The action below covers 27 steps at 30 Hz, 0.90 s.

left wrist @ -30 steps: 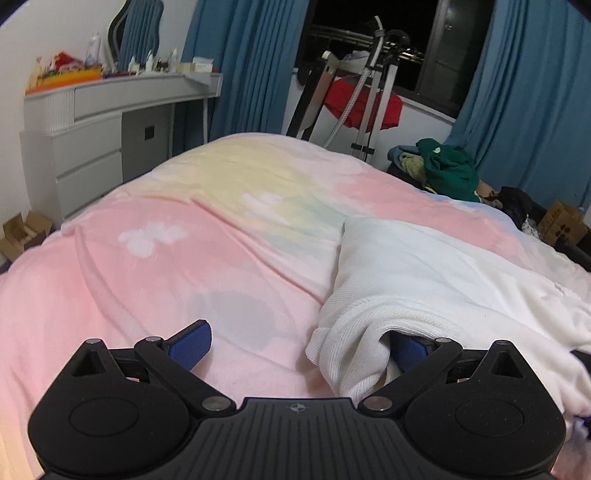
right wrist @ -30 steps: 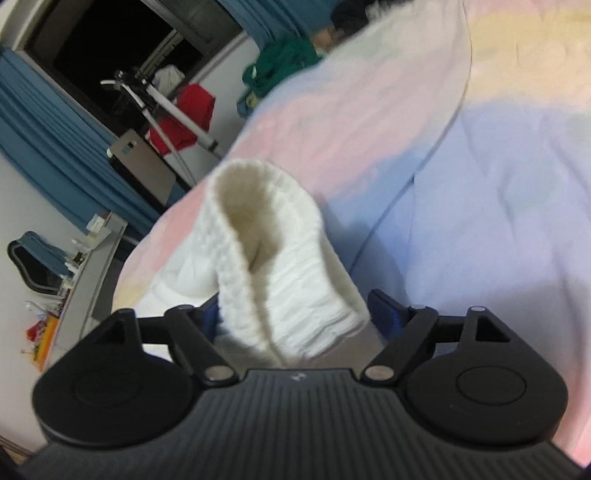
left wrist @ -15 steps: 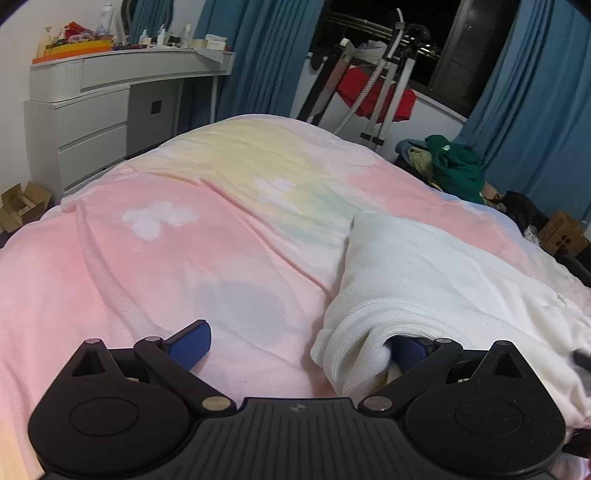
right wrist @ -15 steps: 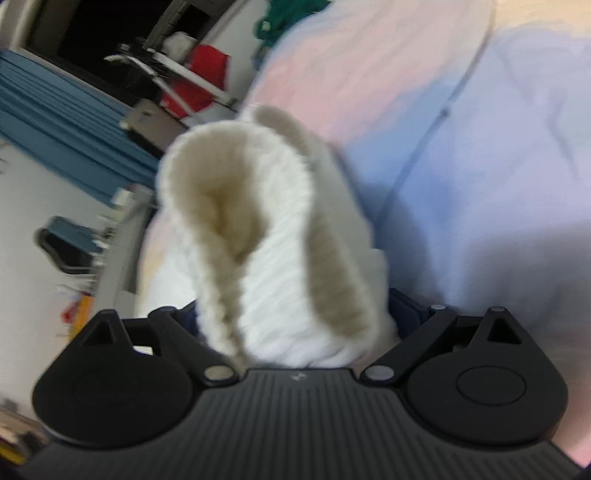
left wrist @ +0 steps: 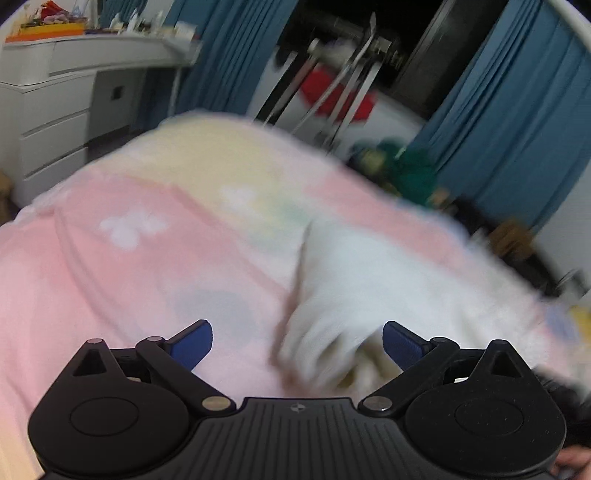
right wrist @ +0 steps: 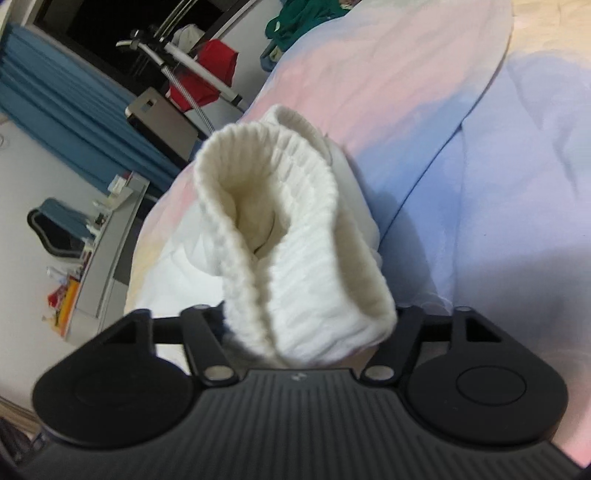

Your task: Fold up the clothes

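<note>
Sweater [right wrist: 306,258] | ribbed cuff bunched between right claw [right wrist: 310,332] fingers

Your left wrist view is smeared by motion blur: beyond the sharp left claw [left wrist: 297,341], the bed [left wrist: 147,266] and blue curtains [left wrist: 517,122] streak. Your right view is crisper, evenly lit indoors, window [right wrist: 92,22] black, fisheye-curved edges.

I see the sweater [left wrist: 369,280] lying on the bed [left wrist: 129,266]; the dresser [left wrist: 55,122] stands far left, the drying rack [left wrist: 332,96] behind.
</note>
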Motion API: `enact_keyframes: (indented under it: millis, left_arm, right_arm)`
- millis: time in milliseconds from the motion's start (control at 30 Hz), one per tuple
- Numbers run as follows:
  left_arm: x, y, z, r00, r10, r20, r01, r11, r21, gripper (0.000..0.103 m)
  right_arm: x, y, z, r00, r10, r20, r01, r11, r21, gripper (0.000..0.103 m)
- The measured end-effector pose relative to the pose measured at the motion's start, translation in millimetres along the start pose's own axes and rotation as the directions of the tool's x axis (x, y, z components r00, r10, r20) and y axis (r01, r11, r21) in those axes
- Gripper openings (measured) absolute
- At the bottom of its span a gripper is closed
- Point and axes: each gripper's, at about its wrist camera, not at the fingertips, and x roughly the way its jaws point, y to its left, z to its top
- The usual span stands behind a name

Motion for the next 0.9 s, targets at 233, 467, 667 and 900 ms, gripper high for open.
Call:
enact_keyframes:
  millis: [233,467,667,900]
  left_arm:
    - [24.7,32.4,24.8,0.981,-0.192,-0.028,0.183,0.965,-0.188,0.103]
    - [114.5,32.5,14.0,0.919,-0.275,-0.282,0.201,0.944,-0.262,0.103]
    - [130.8,29.1,8.5,0.887,-0.341,-0.312,0.259,0.926,-0.276,0.102]
    - [137.1,11.8,2.1,0.877,-0.329,-0.350,0.276,0.941,-0.194,0.096]
  right_arm:
    - [-15.3,19.7,-0.3,0.995,-0.030,0.092,0.036,0.997,-0.067,0.050]
    - [-24.7,33.1,5.7,0.982,0.015,0.188,0.011,0.991,-0.137,0.049]
    - [-8.6,17.0,7.1,0.989,-0.040,0.141,0.050,0.996,-0.073,0.050]
    - [-3.2,7.3,0.6,0.992,-0.052,0.115,0.055,0.998,-0.022,0.052]
